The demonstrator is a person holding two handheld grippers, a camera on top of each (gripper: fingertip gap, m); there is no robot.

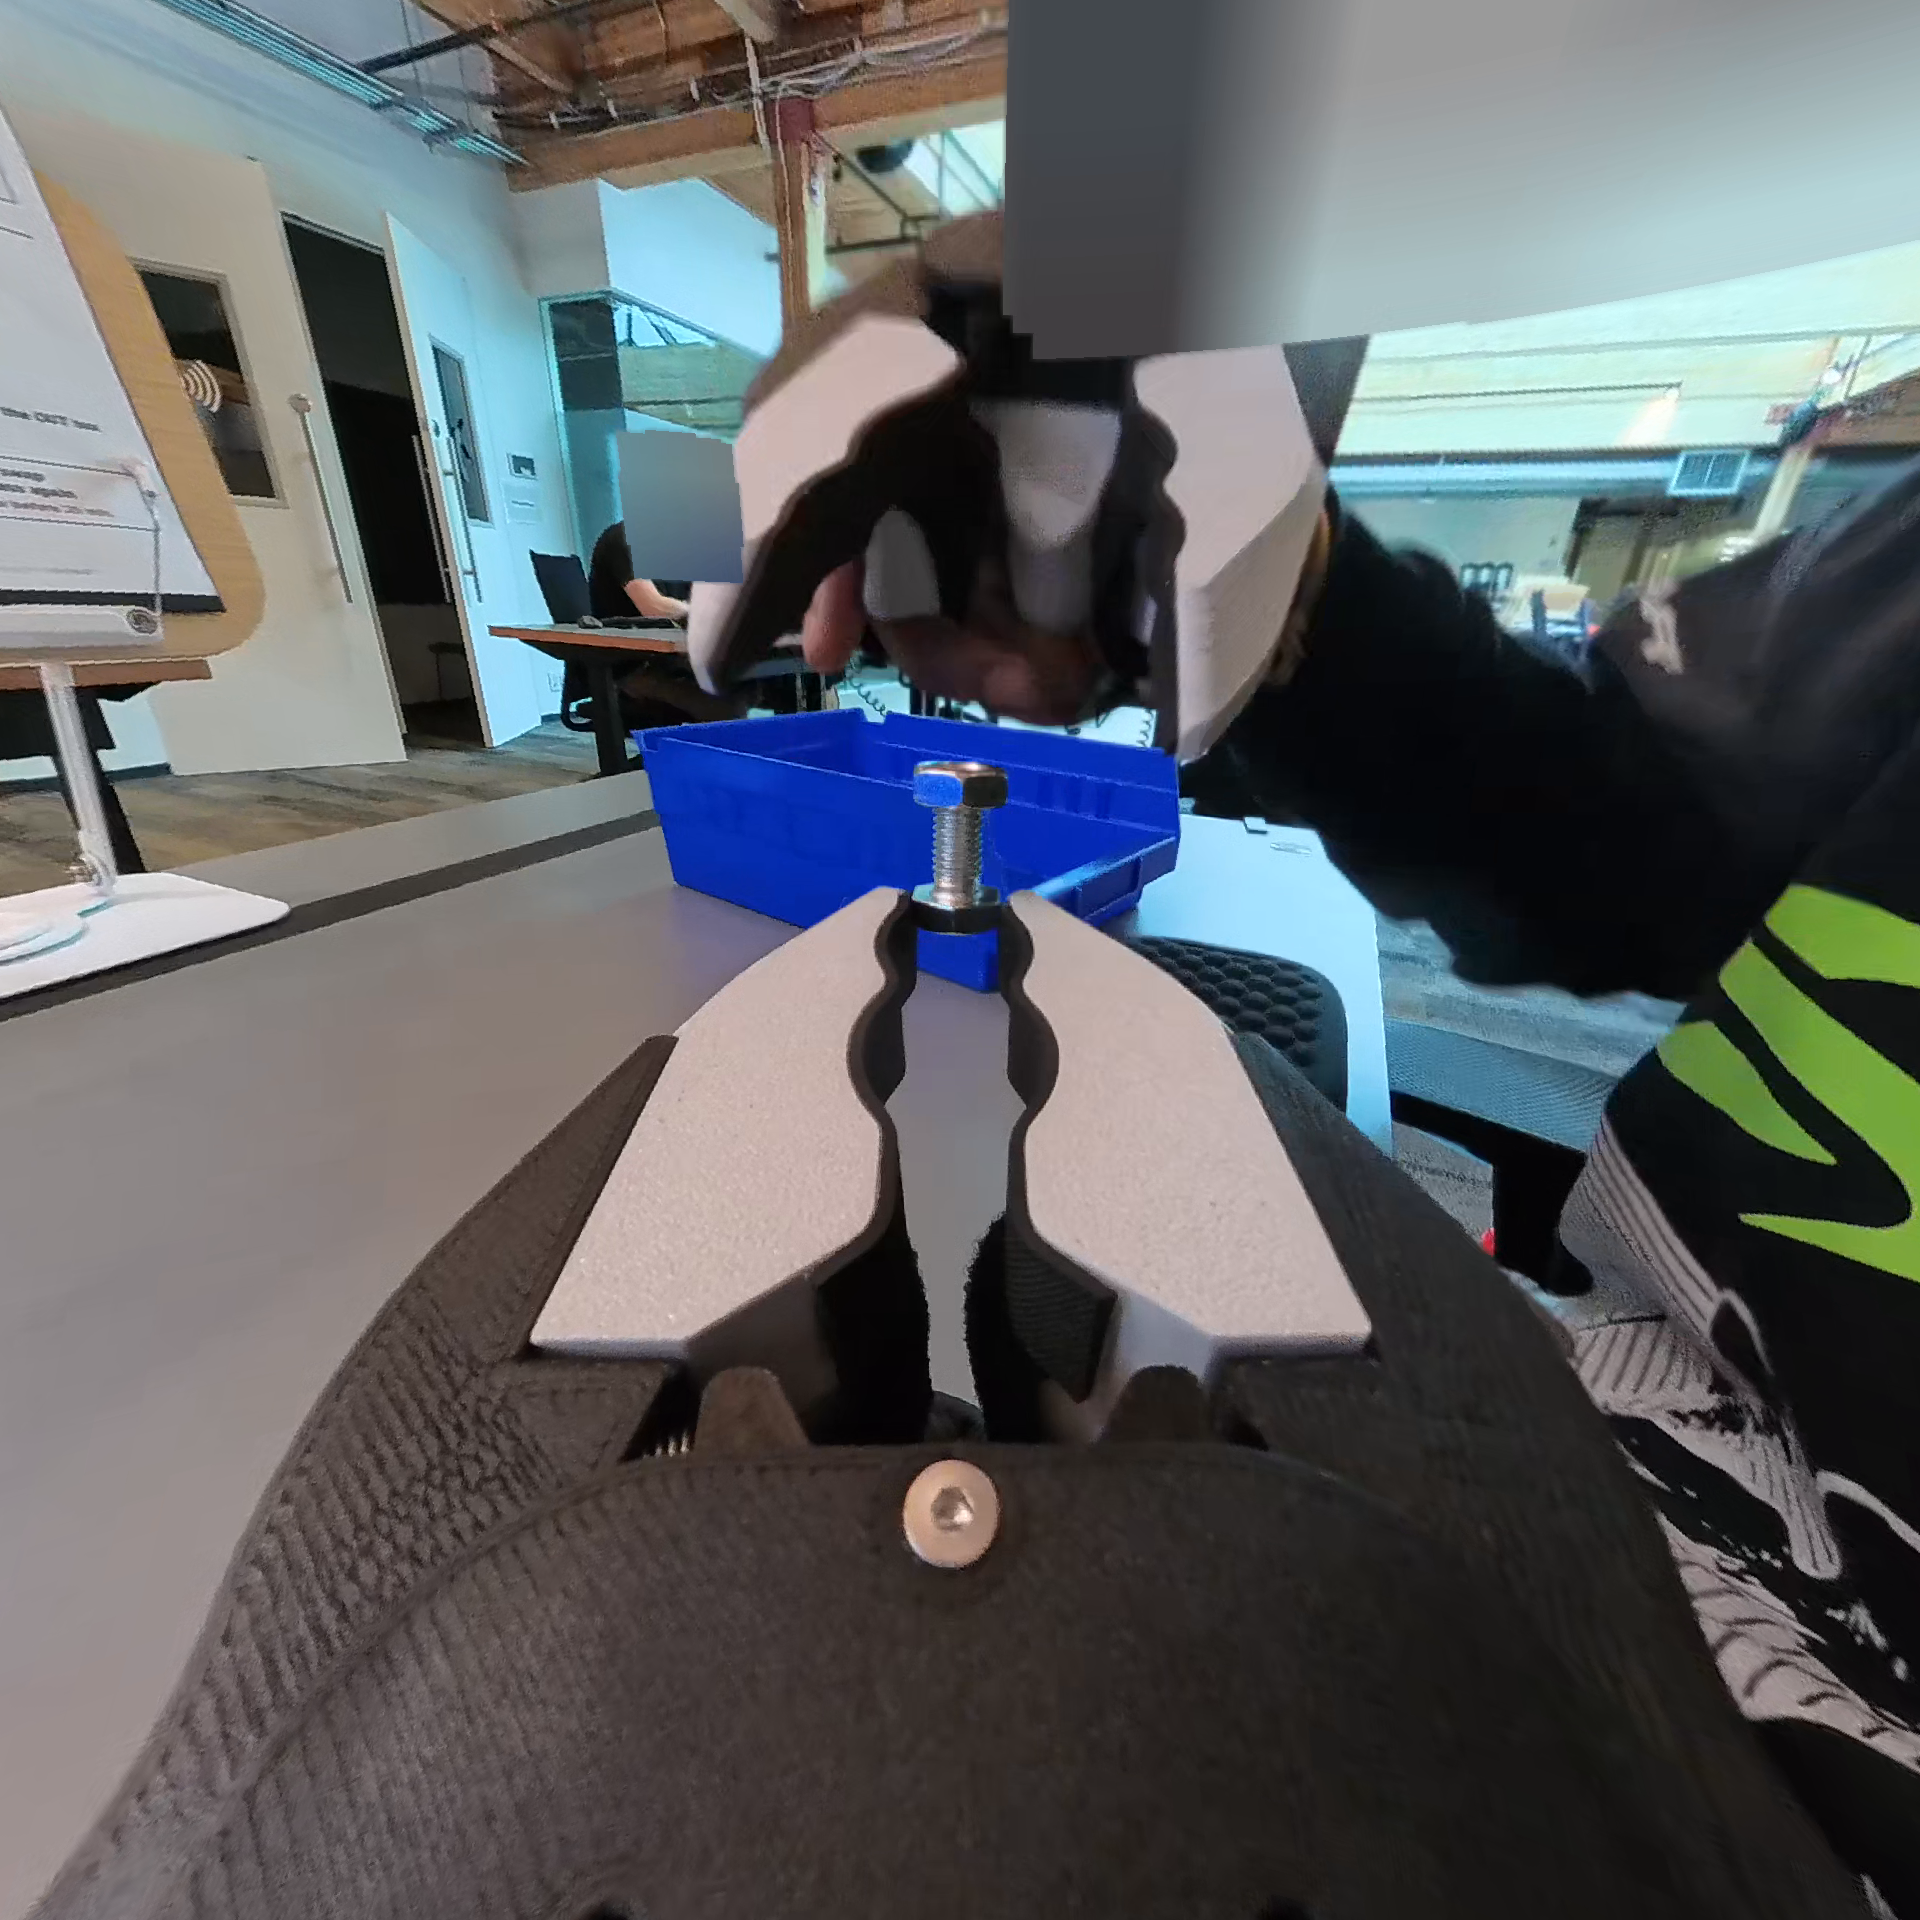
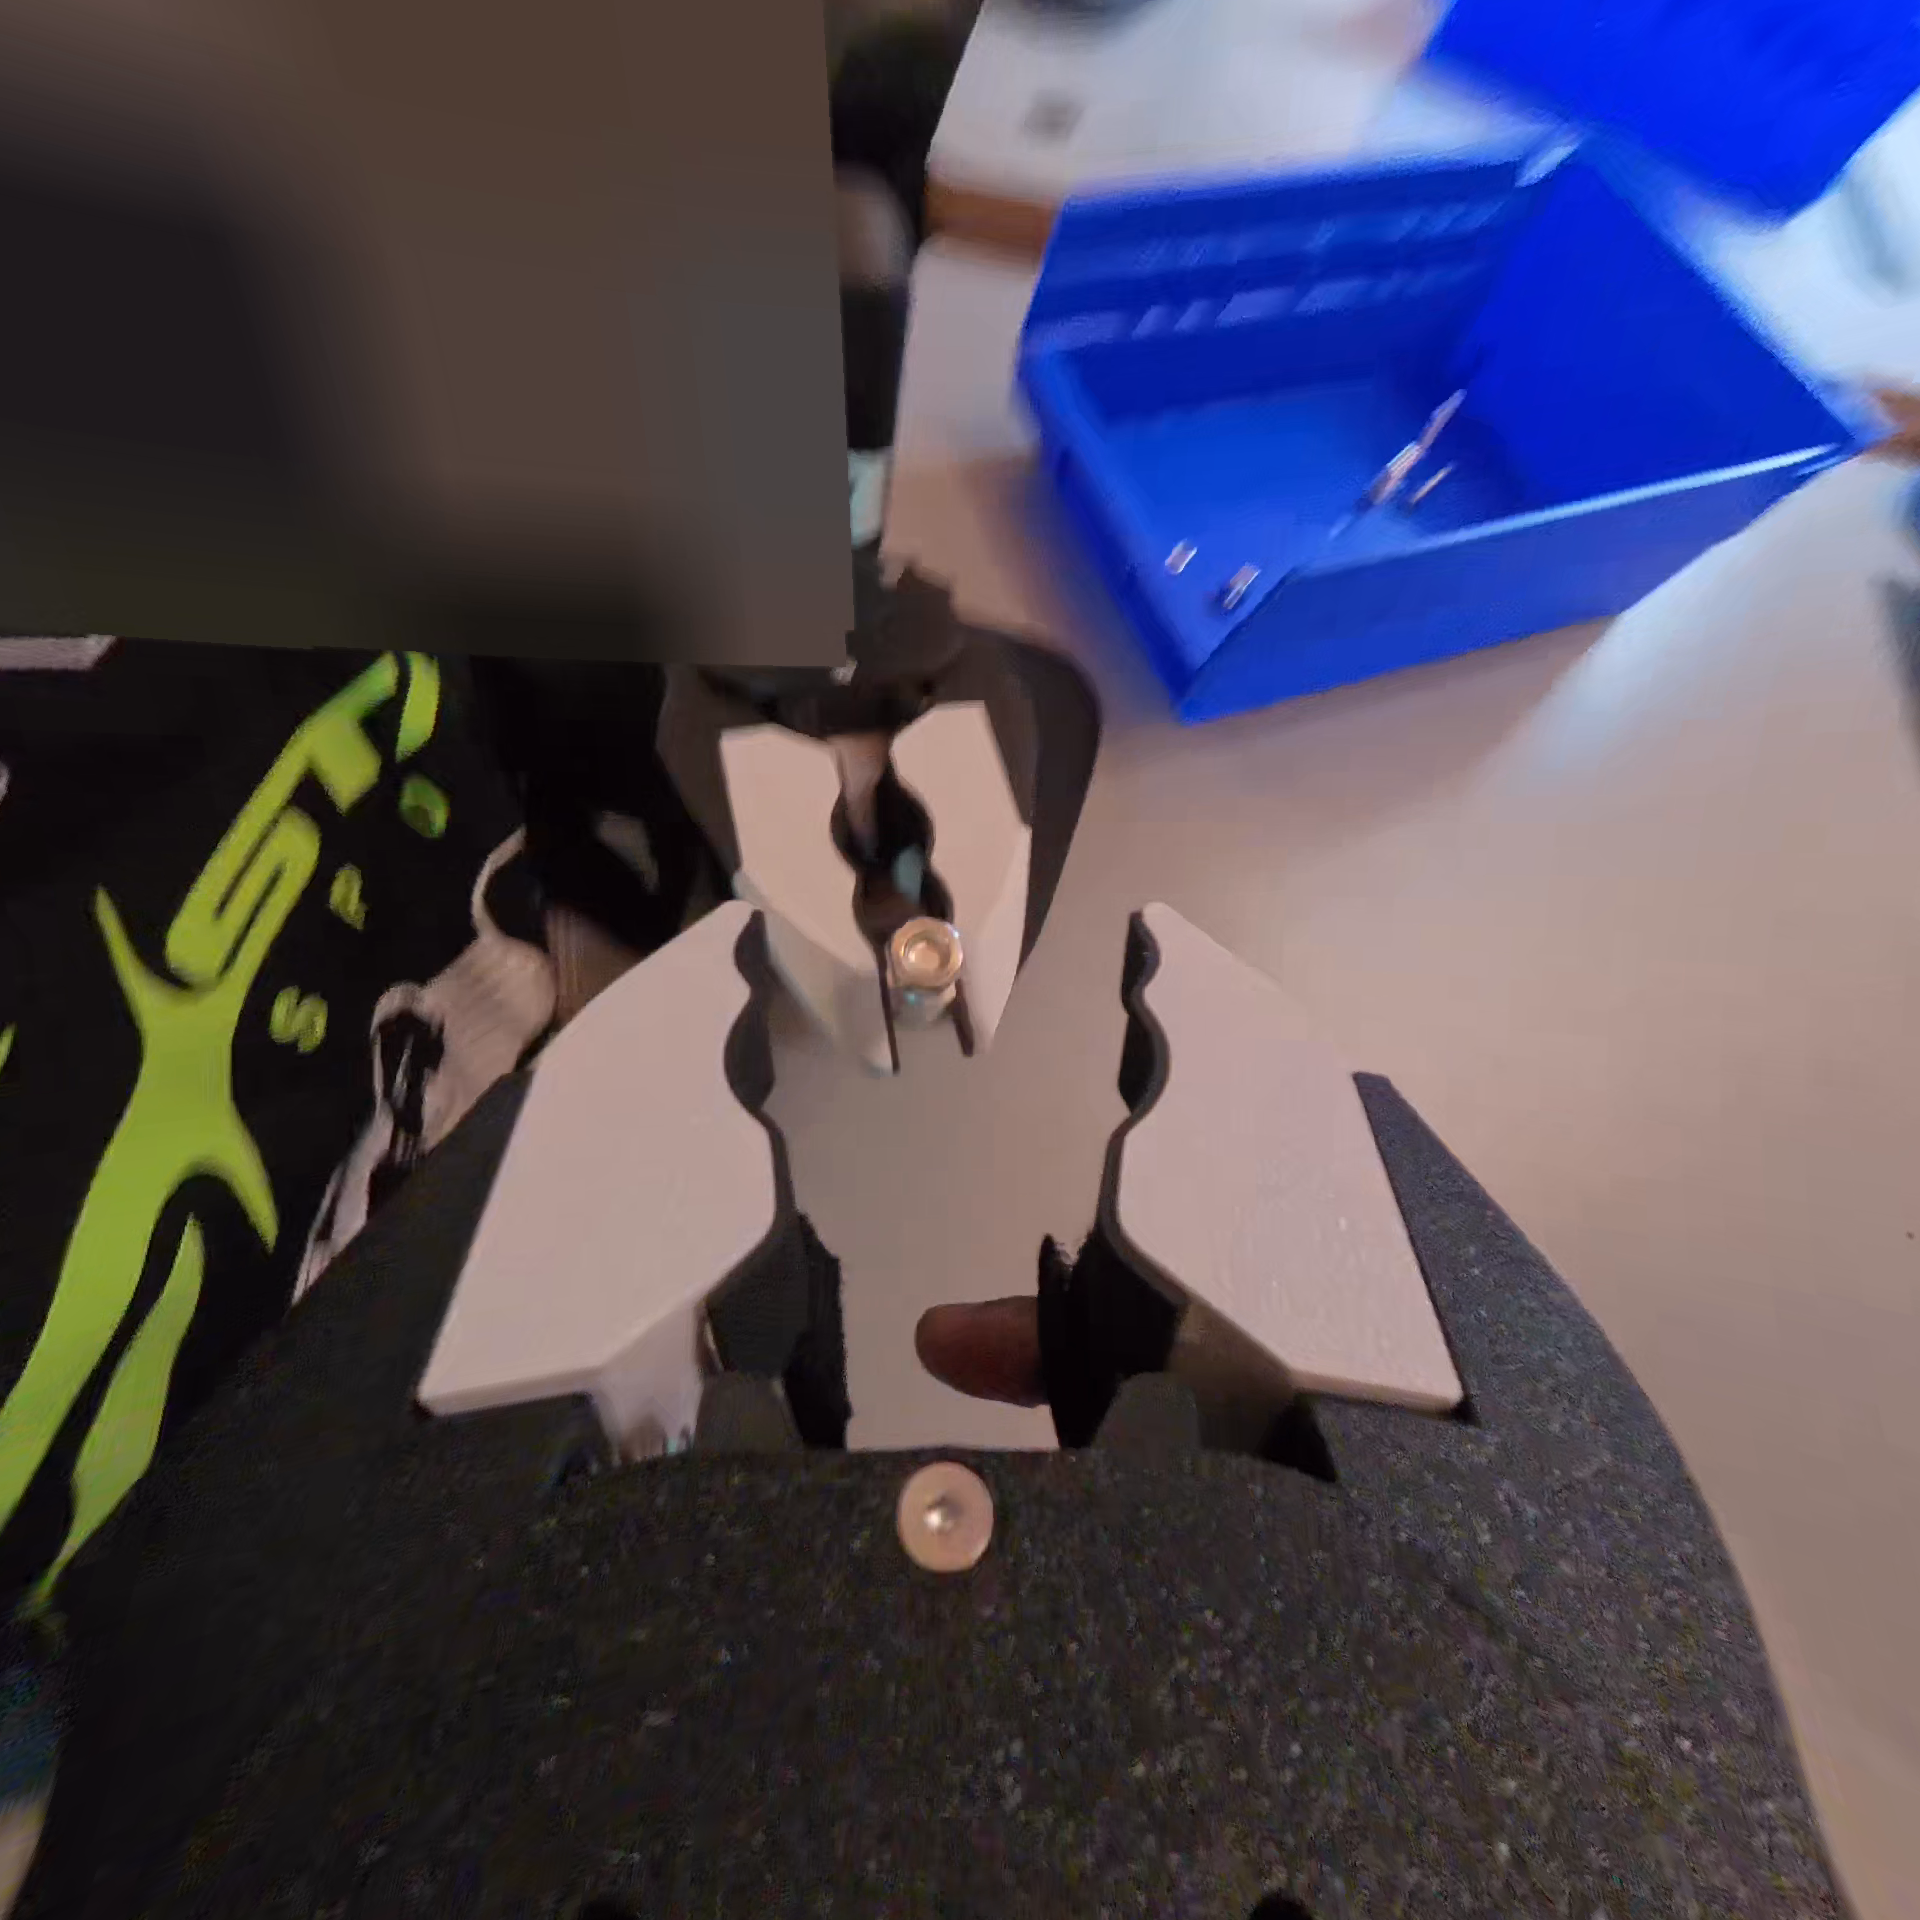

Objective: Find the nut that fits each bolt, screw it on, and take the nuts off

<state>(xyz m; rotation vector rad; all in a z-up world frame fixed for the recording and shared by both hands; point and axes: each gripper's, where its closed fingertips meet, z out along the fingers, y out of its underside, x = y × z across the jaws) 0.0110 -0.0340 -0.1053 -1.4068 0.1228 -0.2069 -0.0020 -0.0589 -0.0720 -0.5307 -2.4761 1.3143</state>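
Left tool (image 1: 958, 914): clamped on the nut (image 1: 957, 912) at its very tips, both pads pressing the flats. The bolt (image 1: 958, 831) stands upright out of that nut, head on top.
Why held so: my read is that gripping the nut locks it, so the head stays free for the other side to turn; the tip grip keeps the thread clear.
Right tool (image 2: 940, 940): spread wide, nothing in it, hanging above and looking down on the bolt head (image 2: 925, 951).
Bolt against right tool: the head sits between the spread tips, just toward 12 o'clock of their line, touching neither pad.
Bolt against left tool: straight ahead at 12 o'clock, rising from the fingertips (image 1: 862, 920).
Blue bin (image 1: 790, 821): on the counter (image 1: 312, 1091) beyond the bolt at 12 o'clock in the left view; at 1 o'clock from the right side (image 2: 1507, 582), a few small metal pieces lying inside.
Step in hand: looks like a regrip between turns; which way the thread is going, cannot tell.
Next call: close squarely on the head flats.
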